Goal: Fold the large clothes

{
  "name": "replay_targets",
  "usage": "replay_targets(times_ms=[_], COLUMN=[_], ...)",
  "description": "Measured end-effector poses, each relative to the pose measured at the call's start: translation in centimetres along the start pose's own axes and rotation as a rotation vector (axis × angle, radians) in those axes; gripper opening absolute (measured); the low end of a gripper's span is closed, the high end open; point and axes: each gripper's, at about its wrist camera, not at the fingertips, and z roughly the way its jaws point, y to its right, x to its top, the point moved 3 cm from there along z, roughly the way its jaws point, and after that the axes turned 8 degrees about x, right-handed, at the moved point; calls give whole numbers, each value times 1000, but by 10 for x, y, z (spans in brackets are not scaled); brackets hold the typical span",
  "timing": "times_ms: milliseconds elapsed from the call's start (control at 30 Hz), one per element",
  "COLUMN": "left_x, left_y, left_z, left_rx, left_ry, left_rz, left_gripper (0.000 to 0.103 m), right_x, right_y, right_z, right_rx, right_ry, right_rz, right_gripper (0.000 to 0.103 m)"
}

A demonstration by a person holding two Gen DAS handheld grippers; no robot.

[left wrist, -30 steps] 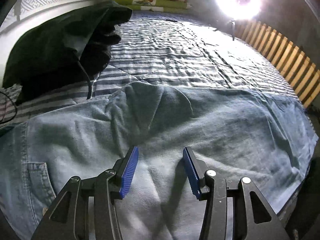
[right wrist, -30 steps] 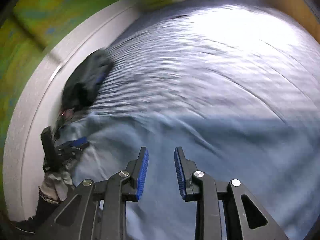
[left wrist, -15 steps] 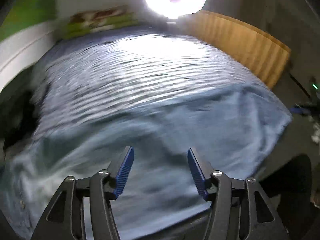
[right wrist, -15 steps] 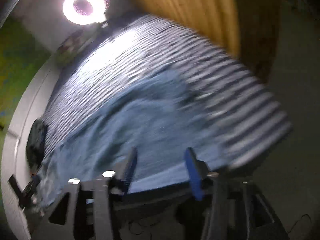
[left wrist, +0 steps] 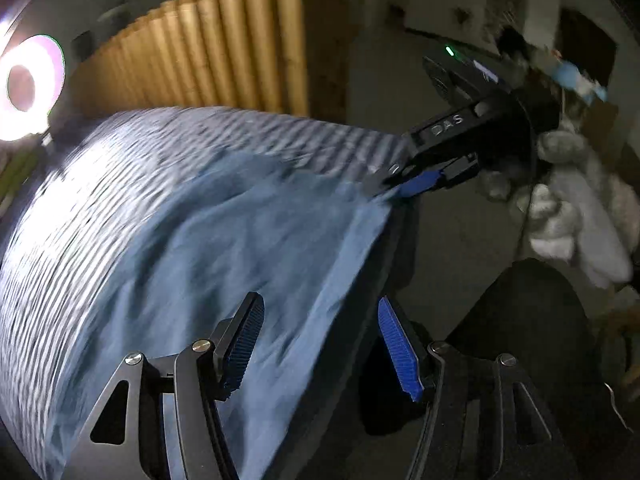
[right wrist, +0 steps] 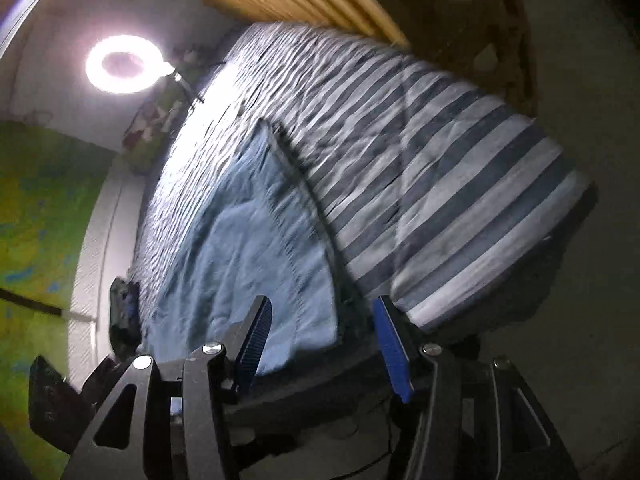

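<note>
A large light-blue denim garment (left wrist: 248, 248) lies spread flat on the striped bed (left wrist: 80, 208). My left gripper (left wrist: 320, 344) hangs open over the garment's near edge, where the cloth drops off the bed, and its pads touch nothing. My right gripper (left wrist: 416, 182) sits at the garment's far corner, held by a grey-gloved hand (left wrist: 568, 208). In the right wrist view that corner of the garment (right wrist: 248, 248) lies beneath and between the fingers of the right gripper (right wrist: 322, 344). Its jaws are closing but the pads stand clear of the cloth.
A ring light (right wrist: 124, 64) glares at the head of the bed. A wooden slatted panel (left wrist: 224, 48) runs along the far side. A black bag (right wrist: 124, 312) lies near the white wall. Dark floor (right wrist: 580, 320) surrounds the bed corner. The person's dark leg (left wrist: 528, 320) is close by.
Both grippers swept across the bed to its corner. The left one left the garment's middle for its edge. Both sets of jaws stand wider than a second ago.
</note>
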Motion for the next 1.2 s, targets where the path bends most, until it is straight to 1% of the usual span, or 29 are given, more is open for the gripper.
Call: replay_targets(times_ms=[33, 67, 100, 133, 167, 200, 300, 400, 467, 533, 567, 600, 633, 667, 700, 767, 800, 833, 867, 900, 933, 1067, 1200], left_x=[8, 15, 22, 26, 29, 33, 42, 47, 50, 50, 50, 49, 48, 48, 47, 47, 47, 48, 48, 47, 48, 46, 43], left_y=[8, 15, 21, 22, 23, 23, 19, 15, 12, 11, 11, 9, 6, 4, 2, -3, -6, -8, -9, -10, -11, -11, -17], left_z=[11, 21, 32, 40, 47, 54, 69, 71, 71, 76, 80, 84, 84, 83, 81, 78, 75, 73, 71, 70, 69, 68, 60], left_rx=[-9, -20, -33, -43, -51, -55, -94, -99, -66, -74, -58, -38, -52, -63, -60, -78, -77, -78, -81, -83, -85, -84, -86], left_ry=[-5, -10, -13, -19, -23, -29, -37, -3, 21, 18, 5, -6, -3, 7, 15, 27, 33, 44, 50, 58, 60, 68, 96], left_rz=[12, 23, 31, 32, 27, 15, -42, -74, -72, -68, -62, -61, -76, -89, -98, -120, -129, -136, -142, -149, -152, -159, -180], left_gripper=[63, 63, 63, 63, 63, 63, 63, 63, 62, 48, 30, 24, 21, 12, 10, 8, 7, 7, 7, 7, 7, 7, 6], right_x=[-1, 0, 0, 2, 3, 7, 16, 22, 27, 29, 29, 29, 28, 25, 24, 28, 31, 35, 41, 46, 50, 68, 83], right_y=[0, -1, -2, -2, -1, -3, -15, -33, -45, -48, -49, -47, -47, -45, -42, -35, -31, -28, -24, -21, -19, -6, 3], right_z=[2, 4, 5, 3, 2, -4, -15, -19, -17, -16, -14, -14, -12, -13, -12, -17, -19, -18, -16, -12, -7, 26, 56], right_rx=[-17, -49, -64, -63, -52, -20, 47, 53, 39, 34, 24, 12, 11, 16, 35, 79, 70, 65, 65, 72, 80, 141, 198], right_ry=[-11, -21, -33, -35, -37, -35, -14, -8, -14, -17, -23, -28, -32, -35, -37, -18, -2, 5, 10, 7, 0, -65, -84], right_rz=[-6, -14, -11, -1, 14, 36, 50, 19, -7, -15, -16, -22, -32, -36, -30, -18, -7, -1, 6, 12, 24, 111, 178], right_gripper=[39, 34, 22, 18, 16, 13, 11, 11, 10, 10, 10, 10, 10, 10, 10, 13, 17, 32, 40, 54, 58, 58, 58])
